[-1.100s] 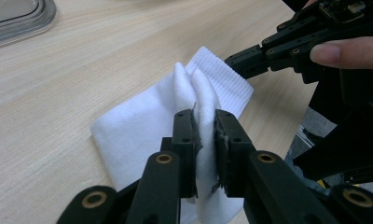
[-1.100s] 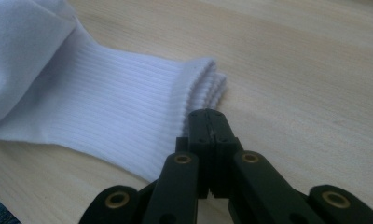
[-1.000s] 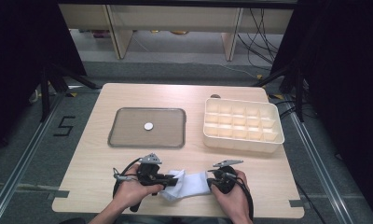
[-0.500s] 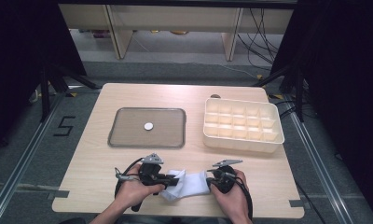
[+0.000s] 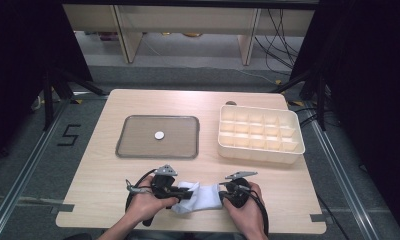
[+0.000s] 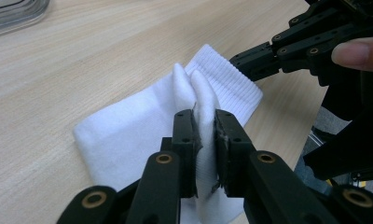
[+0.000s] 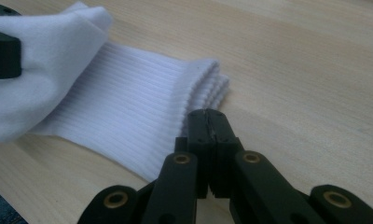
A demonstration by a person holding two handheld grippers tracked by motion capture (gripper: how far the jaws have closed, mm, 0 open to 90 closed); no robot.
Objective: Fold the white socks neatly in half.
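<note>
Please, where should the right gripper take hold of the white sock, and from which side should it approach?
Grip the ribbed cuff, its open end, coming level from the sock's right. The cuff layers lie stacked flat just ahead of the right gripper, whose jaws are shut and must open first. The left gripper already pinches a raised fold.

Wooden worktop [image 5: 108, 170] carries a grey tray [image 5: 138, 142] left of centre with a small white disc [image 5: 159, 135] lying in its middle. Cream compartment box [image 5: 260, 134] sits to the tray's right, well apart, cells look empty. Floor on the left is marked with a "5" [image 5: 69, 135]; cables [image 5: 278, 30] run behind the worktop.
</note>
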